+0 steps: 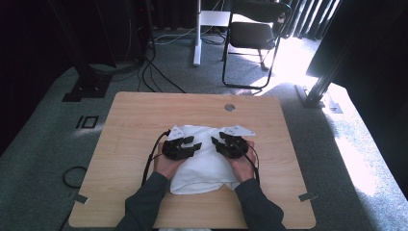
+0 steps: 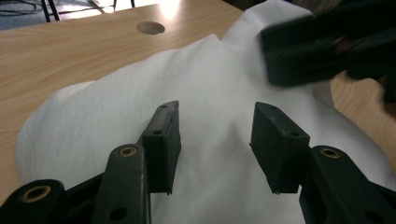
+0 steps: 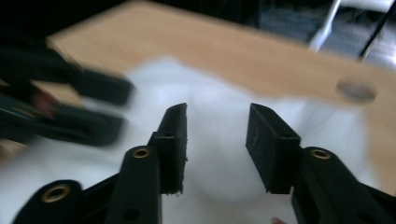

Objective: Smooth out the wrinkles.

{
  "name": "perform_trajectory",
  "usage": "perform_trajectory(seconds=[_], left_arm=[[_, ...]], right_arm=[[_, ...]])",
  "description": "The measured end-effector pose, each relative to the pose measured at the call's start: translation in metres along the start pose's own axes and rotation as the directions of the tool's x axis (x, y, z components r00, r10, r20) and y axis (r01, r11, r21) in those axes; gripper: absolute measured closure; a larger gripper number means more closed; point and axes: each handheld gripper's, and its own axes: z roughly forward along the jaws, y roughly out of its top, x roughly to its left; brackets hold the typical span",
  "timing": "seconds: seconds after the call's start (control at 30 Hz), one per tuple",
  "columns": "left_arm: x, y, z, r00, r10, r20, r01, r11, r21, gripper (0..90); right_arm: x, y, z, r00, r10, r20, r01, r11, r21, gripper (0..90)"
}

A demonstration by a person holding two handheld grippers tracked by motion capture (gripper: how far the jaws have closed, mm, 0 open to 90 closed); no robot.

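White crumpled cloth (image 1: 204, 161) lies bunched on the pale wooden bench (image 1: 130, 125), spread beneath and ahead of both sets of jaws. Left gripper (image 2: 217, 144) hovers over its near fold, jaws apart with only fabric below them, nothing pinched. Right gripper (image 3: 217, 140) faces inward likewise, jaws apart and empty, probably poised to gather the cloth for folding.

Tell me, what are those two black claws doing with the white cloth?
A person sits at a wooden table with a claw in each hand. Both hover over a crumpled white cloth lying in the middle. The left claw and the right claw point toward each other, close together above the cloth. Both stand open, with nothing pinched between their jaws. The cloth is a soft heap, not yet folded or spread flat.
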Motion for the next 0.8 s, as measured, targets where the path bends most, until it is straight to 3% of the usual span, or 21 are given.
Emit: perform_trajectory(seconds=[0.13, 0.2, 0.33, 0.43, 0.5, 0.53, 0.6, 0.73, 0.8], left_arm=[[-0.004, -0.008, 0.004, 0.9999, 0.010, 0.002, -0.010, 0.9997, 0.023, 52.1], [-0.009, -0.012, 0.003, 0.9999, 0.007, 0.012, -0.008, 0.9999, 0.011, 51.7], [-0.025, -0.020, 0.000, 0.9986, 0.052, 0.005, -0.052, 0.9983, 0.026, 51.8], [-0.031, -0.028, -0.001, 0.9990, 0.043, 0.009, -0.044, 0.9986, 0.031, 52.8], [-0.033, -0.032, 0.001, 0.9982, 0.060, -0.003, -0.060, 0.9973, 0.043, 53.2], [-0.036, -0.036, 0.006, 0.9936, 0.105, -0.041, -0.101, 0.9917, 0.079, 53.3], [-0.037, -0.038, 0.011, 0.9894, 0.131, -0.063, -0.124, 0.9871, 0.101, 53.4], [-0.035, -0.039, 0.017, 0.9896, 0.125, -0.071, -0.116, 0.9869, 0.112, 54.1], [-0.032, -0.040, 0.018, 0.9913, 0.114, -0.066, -0.107, 0.9883, 0.109, 54.8]], right_arm=[[-0.009, -0.024, 0.026, 0.9980, -0.021, 0.059, 0.014, 0.9935, 0.113, 55.7], [-0.013, -0.036, 0.032, 0.9981, -0.012, 0.061, 0.004, 0.9903, 0.139, 55.7], [-0.018, -0.051, 0.032, 0.9986, 0.020, 0.049, -0.027, 0.9907, 0.134, 54.9], [-0.018, -0.053, 0.030, 0.9988, 0.014, 0.048, -0.020, 0.9908, 0.134, 54.5], [-0.018, -0.055, 0.030, 0.9988, 0.017, 0.047, -0.023, 0.9906, 0.134, 54.5], [-0.017, -0.057, 0.031, 0.9988, 0.012, 0.048, -0.018, 0.9910, 0.132, 54.5], [-0.016, -0.059, 0.030, 0.9987, 0.008, 0.051, -0.015, 0.9912, 0.131, 54.5], [-0.014, -0.060, 0.025, 0.9977, 0.011, 0.067, -0.019, 0.9925, 0.121, 51.9], [-0.009, -0.058, 0.014, 0.9968, -0.013, 0.078, 0.006, 0.9958, 0.091, 48.2]])
